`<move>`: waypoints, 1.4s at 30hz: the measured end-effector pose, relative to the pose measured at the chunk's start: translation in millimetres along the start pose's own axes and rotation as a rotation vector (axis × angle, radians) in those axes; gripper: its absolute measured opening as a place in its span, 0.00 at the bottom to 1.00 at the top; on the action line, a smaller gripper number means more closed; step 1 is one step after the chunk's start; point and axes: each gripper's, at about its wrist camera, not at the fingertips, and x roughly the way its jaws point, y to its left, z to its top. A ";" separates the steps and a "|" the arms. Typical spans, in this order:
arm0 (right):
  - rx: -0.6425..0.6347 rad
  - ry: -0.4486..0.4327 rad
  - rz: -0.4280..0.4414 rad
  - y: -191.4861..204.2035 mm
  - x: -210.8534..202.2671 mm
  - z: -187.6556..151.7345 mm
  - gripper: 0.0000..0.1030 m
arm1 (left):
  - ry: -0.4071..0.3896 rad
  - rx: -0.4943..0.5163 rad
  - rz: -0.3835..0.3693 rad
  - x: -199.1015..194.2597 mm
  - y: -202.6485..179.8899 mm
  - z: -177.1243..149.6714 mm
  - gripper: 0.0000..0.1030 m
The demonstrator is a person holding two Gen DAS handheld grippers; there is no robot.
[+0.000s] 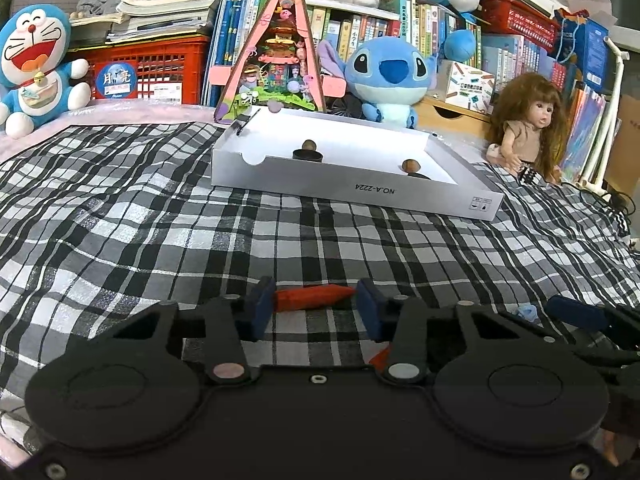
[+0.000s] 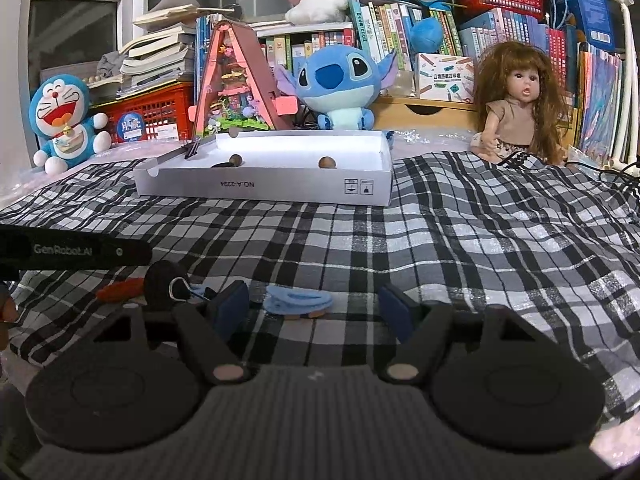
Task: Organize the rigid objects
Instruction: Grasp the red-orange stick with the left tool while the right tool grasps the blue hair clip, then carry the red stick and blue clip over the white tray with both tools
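Observation:
A red elongated piece lies on the checked cloth between the blue pads of my left gripper, which is open around it. My right gripper is open, and a light blue clip lies on the cloth just ahead between its fingers. The red piece also shows in the right wrist view, next to a dark round object with a wire loop. A white shallow box stands farther back, also in the right wrist view. It holds two brown balls and dark discs.
Plush toys, a doll, a pink triangular model house, red crates and bookshelves line the back edge. The checked cloth covers the surface. The left gripper's body reaches into the right wrist view at the left.

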 end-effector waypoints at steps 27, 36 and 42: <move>0.021 -0.038 0.049 6.0 -5.2 13.0 0.42 | -0.015 0.058 -0.034 -6.6 6.4 15.2 0.40; 0.073 -0.034 0.044 -2.2 7.0 39.6 0.42 | -0.017 0.059 -0.035 1.7 14.1 47.9 0.40; 0.101 -0.039 0.043 -9.6 17.8 61.3 0.42 | -0.026 0.054 -0.040 9.4 16.9 69.1 0.40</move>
